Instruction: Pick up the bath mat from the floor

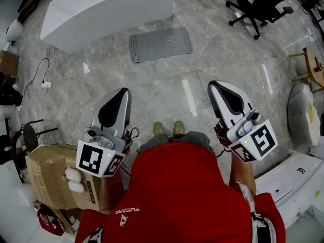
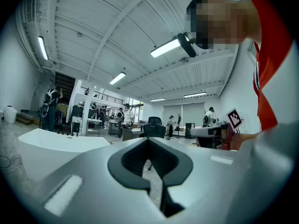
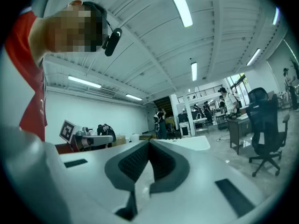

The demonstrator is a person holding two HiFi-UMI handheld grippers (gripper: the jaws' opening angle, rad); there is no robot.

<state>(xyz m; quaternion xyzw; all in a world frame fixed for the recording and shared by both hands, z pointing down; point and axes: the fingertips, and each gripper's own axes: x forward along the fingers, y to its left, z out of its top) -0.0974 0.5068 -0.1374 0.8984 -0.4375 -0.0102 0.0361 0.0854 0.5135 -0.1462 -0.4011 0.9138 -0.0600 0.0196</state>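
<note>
Glossy veined marble floor [image 1: 202, 75]; at twelve o'clock, the grey rubbery bath mat [image 1: 160, 44], studded and matt.

Bath mat [image 1: 161, 44] lies flat on floor [image 1: 212, 65], ahead of me. Long counter [image 1: 101, 9] sits just behind mat, toward its left. Office chair [image 1: 263, 4] is right of mat, well apart. On the near side of mat I've got my shoes [image 1: 169, 129], left gripper [image 1: 123, 91] near-left, right gripper [image 1: 215, 85] near-right, and cardboard box [image 1: 48, 168] furthest near-left.

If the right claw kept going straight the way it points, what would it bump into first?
Probably the white tub, which shows just beyond the tips of the right claw. The claw is held level, so it would likely pass above the grey bath mat. Depth is hard to judge.
</note>
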